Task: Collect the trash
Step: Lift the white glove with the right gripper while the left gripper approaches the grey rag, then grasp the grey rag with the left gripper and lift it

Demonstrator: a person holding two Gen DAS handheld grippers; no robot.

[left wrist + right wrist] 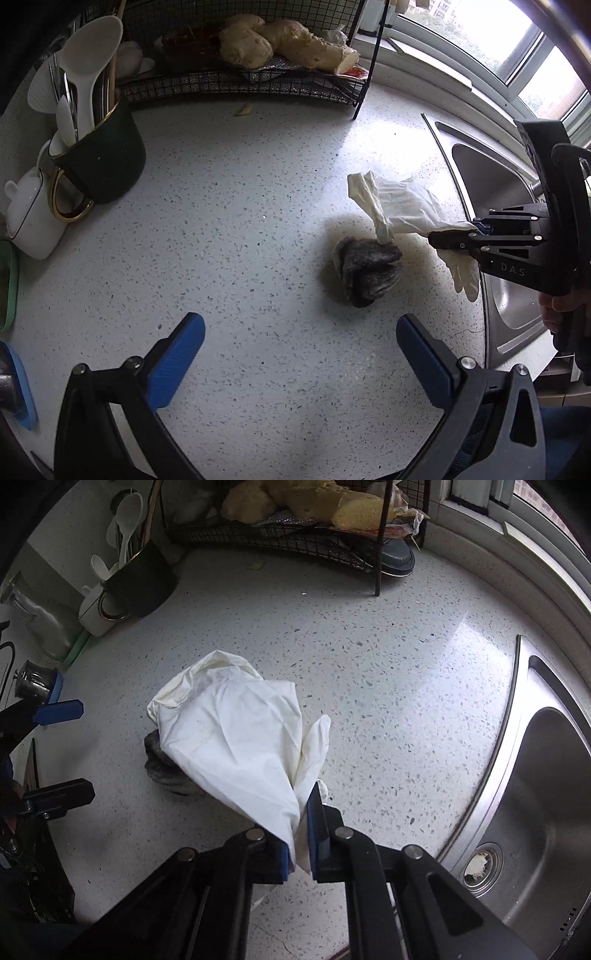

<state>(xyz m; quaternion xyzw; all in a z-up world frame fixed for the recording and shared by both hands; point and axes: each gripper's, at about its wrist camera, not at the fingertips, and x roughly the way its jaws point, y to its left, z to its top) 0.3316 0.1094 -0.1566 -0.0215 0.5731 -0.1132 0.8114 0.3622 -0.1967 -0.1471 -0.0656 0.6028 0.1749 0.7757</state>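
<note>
Spreading across both views, the speckled white surface point(240, 221) carries everything, with a steel sink point(546, 775) sunk into its right side and a black wire rack point(236, 81) of ginger at the far edge. A dark mug point(107, 158) full of utensils stands at the far left. Near the middle lies a dark grey scrubbing pad point(369, 273). Above it hangs the trash, a crumpled white disposable glove point(236, 738), pinched at its finger end by the right tongs point(301, 834), which are clamped tight on it; the cuff end droops toward the pad, and I cannot tell whether it touches. The left tongs point(299, 365) hover wide and empty over the near surface.

The grip looks thin: only a bunched fold sits between the pads, so a quick swing could let the slick film slide out. The trailing cuff could also snag the pad and drag it along, or brush the sink rim on the way.
</note>
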